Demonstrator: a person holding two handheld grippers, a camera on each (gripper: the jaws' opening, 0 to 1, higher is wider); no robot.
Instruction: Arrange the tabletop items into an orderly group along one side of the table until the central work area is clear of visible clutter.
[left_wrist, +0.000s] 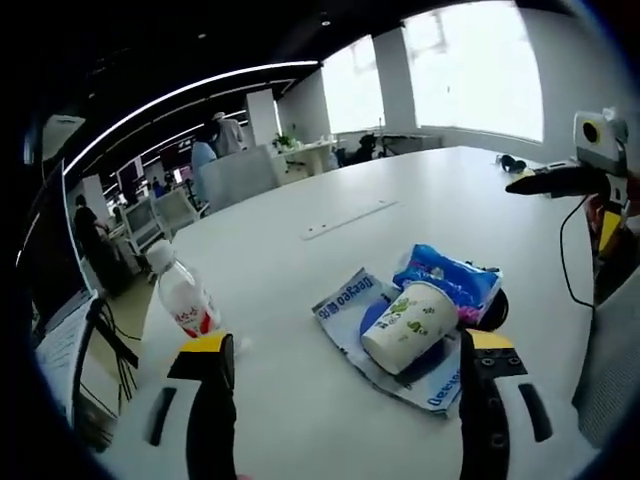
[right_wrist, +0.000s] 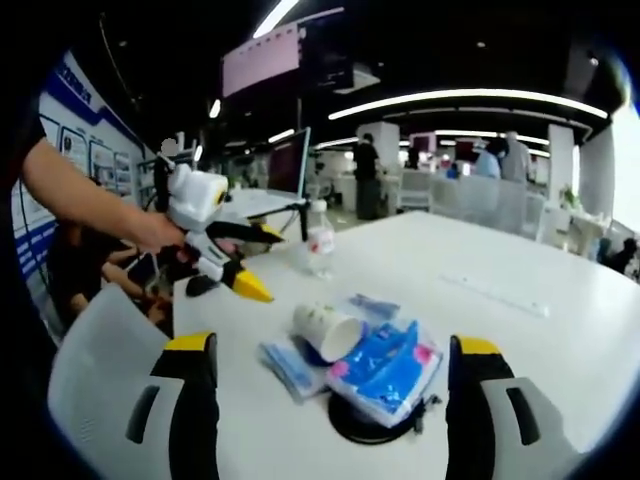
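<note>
White paper cup (left_wrist: 408, 326) lies tipped on its side atop a flat blue-and-white packet (left_wrist: 362, 300), near the table's (left_wrist: 400, 230) edge closest to you, with a blue tissue pack (left_wrist: 448, 280) just beside it and a black disc-like thing (right_wrist: 372, 420) under the pile; what that disc is, you can't quite tell from here.

Your left gripper (left_wrist: 340, 385) hangs with jaws spread wide and empty, the cup between them but further on. Your right gripper (right_wrist: 330, 395) is likewise spread and empty, facing the same pile from the other side.

Take the cup first: it's the loose, rolling piece. Close on its wall gently, since paper crushes, and stand it upright at the table's side. Then lift the tissue pack and packet flat, one at a time, so nothing drags the disc along.

A water bottle (left_wrist: 185, 297) stands well apart toward the far-left edge in the left gripper view; it makes a fair anchor for the row.

Count: one cup, one tissue pack, one flat packet, one dark disc, one bottle.
</note>
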